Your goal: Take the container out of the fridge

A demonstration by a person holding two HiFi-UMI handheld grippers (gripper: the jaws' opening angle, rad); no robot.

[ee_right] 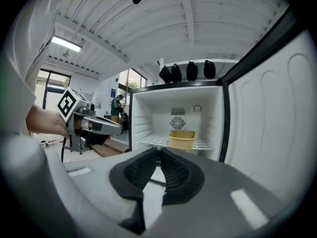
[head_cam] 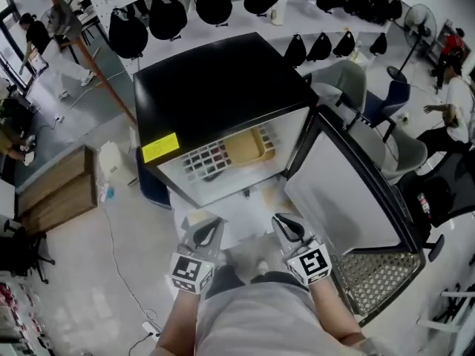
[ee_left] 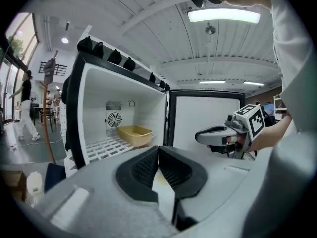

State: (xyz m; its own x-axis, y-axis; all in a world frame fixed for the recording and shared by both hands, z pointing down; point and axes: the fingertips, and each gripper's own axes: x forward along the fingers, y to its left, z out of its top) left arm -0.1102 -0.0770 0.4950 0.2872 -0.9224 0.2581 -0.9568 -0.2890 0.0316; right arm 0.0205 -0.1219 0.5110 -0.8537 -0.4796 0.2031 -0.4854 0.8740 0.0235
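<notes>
A yellow container (head_cam: 249, 147) sits on the white wire shelf (head_cam: 208, 159) inside the open black mini fridge (head_cam: 215, 87); it also shows as the yellow container (ee_left: 135, 135) in the left gripper view and the yellow container (ee_right: 182, 139) in the right gripper view. My left gripper (head_cam: 210, 232) and right gripper (head_cam: 286, 226) hover side by side in front of the fridge opening, short of the shelf. The left gripper (ee_left: 158, 152) is shut with nothing in it. The right gripper (ee_right: 159, 155) is likewise shut and empty.
The fridge door (head_cam: 349, 191) stands swung open to the right. A small fan vent (ee_right: 178, 122) is on the fridge's back wall. A wooden crate (head_cam: 56, 191) and a white jug (head_cam: 111, 165) stand left of the fridge. Chairs (head_cam: 393, 102) and people are around the room.
</notes>
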